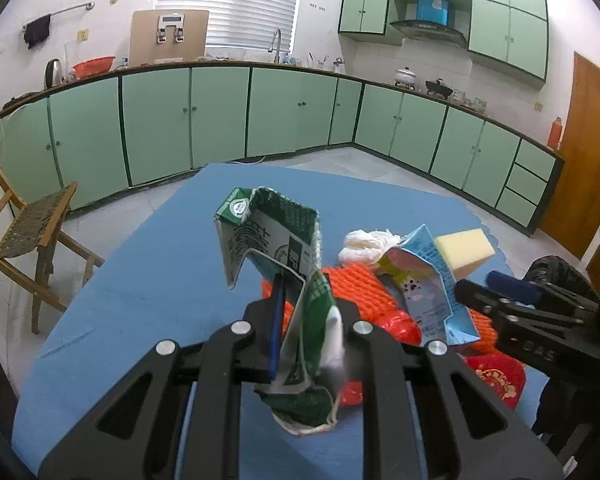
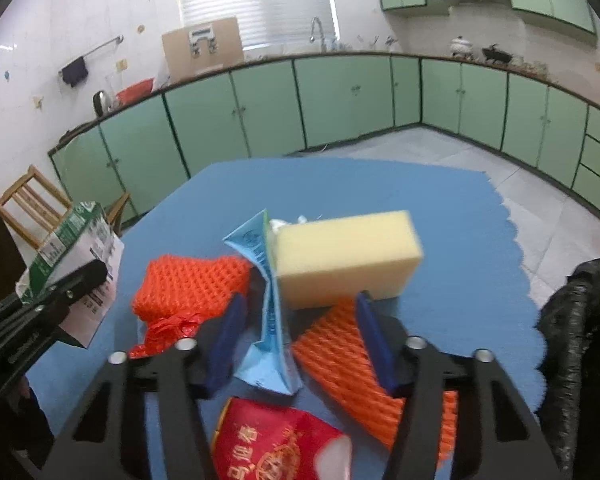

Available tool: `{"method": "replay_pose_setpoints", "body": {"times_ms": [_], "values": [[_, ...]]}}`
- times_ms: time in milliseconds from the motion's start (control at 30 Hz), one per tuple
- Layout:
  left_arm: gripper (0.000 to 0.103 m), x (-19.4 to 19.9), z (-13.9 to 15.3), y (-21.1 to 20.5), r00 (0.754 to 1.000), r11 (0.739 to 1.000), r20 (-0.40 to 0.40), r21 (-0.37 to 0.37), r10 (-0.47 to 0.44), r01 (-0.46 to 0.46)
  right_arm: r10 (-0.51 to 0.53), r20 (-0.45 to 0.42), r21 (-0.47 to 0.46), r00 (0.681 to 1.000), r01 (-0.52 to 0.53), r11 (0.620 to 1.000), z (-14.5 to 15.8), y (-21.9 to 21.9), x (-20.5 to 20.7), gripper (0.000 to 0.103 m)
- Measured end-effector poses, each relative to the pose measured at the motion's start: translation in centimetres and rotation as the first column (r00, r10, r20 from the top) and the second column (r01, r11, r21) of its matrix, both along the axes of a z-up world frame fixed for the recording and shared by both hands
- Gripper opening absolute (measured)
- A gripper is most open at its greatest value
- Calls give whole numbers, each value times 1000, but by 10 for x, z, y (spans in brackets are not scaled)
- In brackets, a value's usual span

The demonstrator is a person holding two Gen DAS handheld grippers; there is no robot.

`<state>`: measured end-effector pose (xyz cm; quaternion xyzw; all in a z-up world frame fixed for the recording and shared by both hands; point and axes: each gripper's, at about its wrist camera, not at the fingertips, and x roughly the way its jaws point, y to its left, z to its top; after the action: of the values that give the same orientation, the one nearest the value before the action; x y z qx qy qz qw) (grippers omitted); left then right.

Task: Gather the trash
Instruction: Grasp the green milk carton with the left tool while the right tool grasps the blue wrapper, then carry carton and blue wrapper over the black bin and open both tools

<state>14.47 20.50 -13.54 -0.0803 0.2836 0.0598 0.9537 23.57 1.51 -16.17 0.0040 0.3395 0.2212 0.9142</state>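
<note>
Left wrist view: left hand-held gripper (image 1: 306, 334) clamped on a crushed green-and-white milk carton (image 1: 276, 252), carton lifted clear of the blue desk (image 1: 148, 280), folded body rising toward 12 o'clock from the pads. Rest of the trash heaped at 2 to 3 o'clock of the carton: white tissue wad (image 1: 366, 246), light blue carton (image 1: 432, 280), yellow sponge (image 1: 464, 250), orange foam net (image 1: 356, 288), red packet (image 1: 496, 376) at 4 o'clock.

Right wrist view: right hand-held gripper (image 2: 300, 344) wide apart, nothing between the blue pads, straddling the flattened light blue carton (image 2: 266, 320). Yellow sponge (image 2: 344, 256) at 12 o'clock, touching the carton's upper edge. One orange foam net (image 2: 188, 284) at 10 o'clock, a second orange net (image 2: 348, 364) under the right finger at 3 o'clock, red packet (image 2: 276, 444) at 6 o'clock. Black trash bag (image 2: 580, 344) at 3 o'clock, past the desk edge; mouth not visible.

Step in hand, by judgement: first piece picked and awaiting disposal, second pick being lined up. Next move likely calls for closing on the blue carton alone, without pinching the net or nudging the sponge, and carrying the green carton across to the bag at the right.
</note>
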Motion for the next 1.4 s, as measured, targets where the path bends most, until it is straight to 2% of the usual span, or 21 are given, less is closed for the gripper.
{"method": "replay_pose_setpoints", "body": {"times_ms": [100, 200, 400, 633, 867, 1133, 1400], "values": [[15, 1, -2, -2, 1000, 1000, 0, -8, 1, -1, 21, -19, -33, 1000, -21, 999, -5, 11, 4, 36], [15, 1, -4, -1, 1000, 1000, 2, -6, -2, 2, 30, -41, -47, 999, -32, 998, -10, 16, 8, 26], [15, 2, -9, -4, 1000, 1000, -4, -5, -10, 10, 54, -54, -65, 997, -58, 996, -12, 23, 8, 14], [15, 3, -9, -8, 1000, 1000, -8, -1, -14, 14, 81, -72, -69, 994, -86, 994, -14, 31, 10, 12], [15, 2, -3, -11, 1000, 1000, 3, 13, -18, 18, 93, -88, -13, 992, -95, 995, -5, 27, 8, 10], [15, -3, 7, -20, 999, 999, 26, 24, -34, 33, 87, -48, 48, 995, -85, 995, 19, 10, -6, 10], [15, -4, 24, -43, 995, 996, 58, 40, -85, 82, 37, 20, 75, 999, -38, 996, 53, -22, -20, 10]]}}
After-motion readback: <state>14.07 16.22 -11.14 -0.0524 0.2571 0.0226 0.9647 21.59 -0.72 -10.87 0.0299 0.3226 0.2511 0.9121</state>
